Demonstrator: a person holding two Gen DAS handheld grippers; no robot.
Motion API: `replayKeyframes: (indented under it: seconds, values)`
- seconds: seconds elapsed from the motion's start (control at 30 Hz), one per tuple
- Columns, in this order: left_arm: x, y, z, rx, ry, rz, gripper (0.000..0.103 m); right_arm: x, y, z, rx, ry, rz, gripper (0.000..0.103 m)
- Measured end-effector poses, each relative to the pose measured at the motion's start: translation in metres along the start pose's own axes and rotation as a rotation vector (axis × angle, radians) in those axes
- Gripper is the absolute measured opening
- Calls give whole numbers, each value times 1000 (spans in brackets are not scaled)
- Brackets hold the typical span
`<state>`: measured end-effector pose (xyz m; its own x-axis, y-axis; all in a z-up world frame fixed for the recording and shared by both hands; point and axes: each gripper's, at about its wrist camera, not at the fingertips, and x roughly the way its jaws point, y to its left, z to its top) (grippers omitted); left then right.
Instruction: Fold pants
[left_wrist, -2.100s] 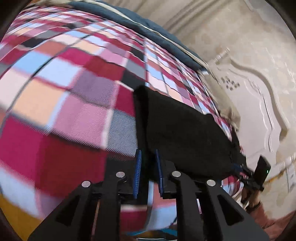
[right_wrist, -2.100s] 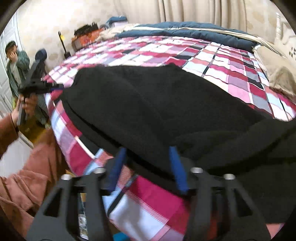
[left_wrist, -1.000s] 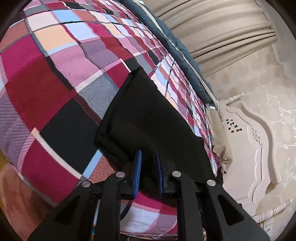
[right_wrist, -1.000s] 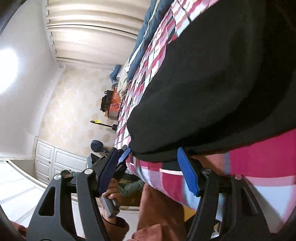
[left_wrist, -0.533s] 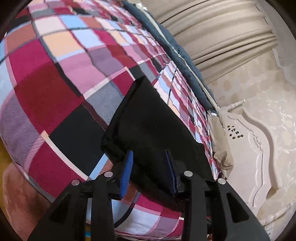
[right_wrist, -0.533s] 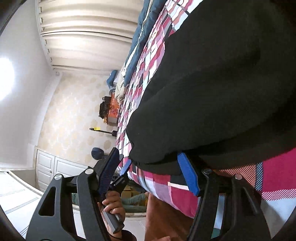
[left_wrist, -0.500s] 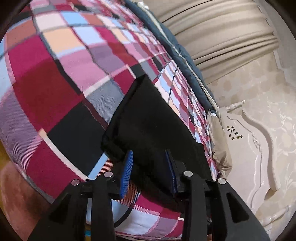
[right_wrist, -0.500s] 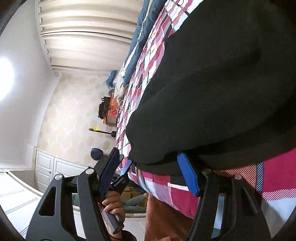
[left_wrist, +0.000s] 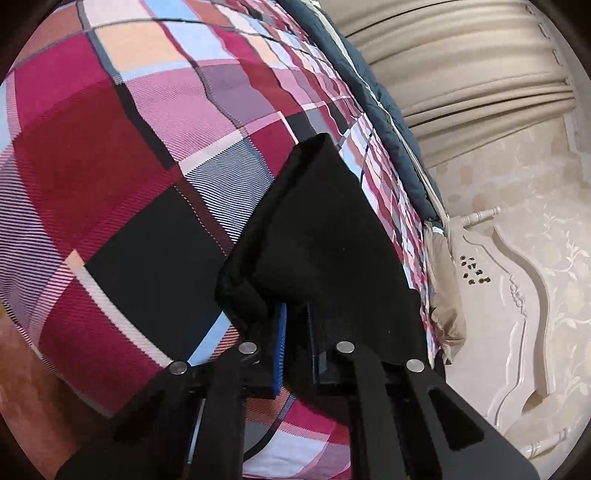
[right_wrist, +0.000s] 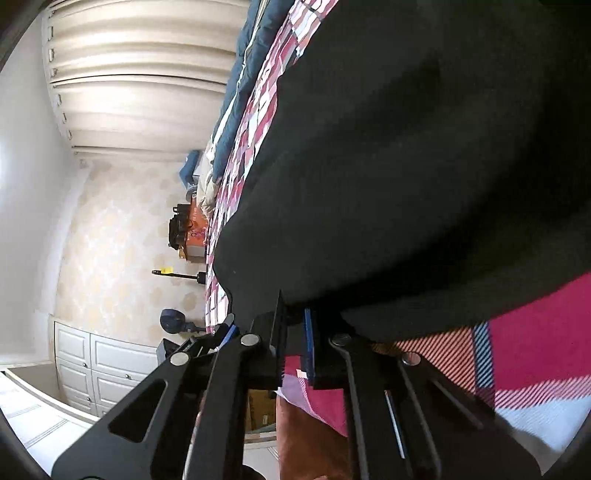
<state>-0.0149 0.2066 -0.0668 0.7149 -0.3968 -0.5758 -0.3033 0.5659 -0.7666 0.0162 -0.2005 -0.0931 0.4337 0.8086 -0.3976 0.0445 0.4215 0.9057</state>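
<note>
Where jaws pinch, pants (left_wrist: 325, 236) hems stay hidden.

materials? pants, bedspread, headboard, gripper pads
Pants: black, matte, slightly fuzzy; likely fleece or soft knit.
Bedspread: plaid woven fabric with a visible diagonal twill weave; probably cotton.
Headboard: cream, glossy, carved; looks like painted wood.
Pads on the left gripper: blue, finely ribbed; probably rubber or plastic.

The black pants (right_wrist: 424, 166) run off the right wrist picture's top and right edges, so their full shape is unseen. Their cloth hides the tips of the left claw (left_wrist: 295, 332). The clutter on the far orange stand (right_wrist: 194, 236) is too small to identify.
</note>
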Motion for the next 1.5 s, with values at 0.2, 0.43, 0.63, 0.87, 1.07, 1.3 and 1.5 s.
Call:
replayKeyframes:
  seconds: [0.2, 0.43, 0.63, 0.87, 1.07, 1.3, 1.5]
  values:
    - [-7, -5, -7, -16, -16, 36, 10, 3, 4, -4, 5, 10, -18, 11]
    - [-12, -2, -9, -62, -18, 20, 14, 18, -2, -7, 73, 34, 49, 24]
    - [0, -2, 0, -70, -18, 14, 21, 27, 0, -4, 64, 22, 56, 26]
    - [5, -8, -2, 6, -26, 53, 11, 23, 5, -2, 19, 14, 5, 9]
    - [-1, -2, -3, -11, -22, 38, 11, 28, 8, -4, 84, 38, 47, 14]
    - [0, -1, -3, -7, -17, 40, 11, 34, -5, -5, 172, 30, 116, 30]
    - [0, -2, -3, -14, -16, 42, 11, 47, 2, 6, 125, 30, 93, 16]
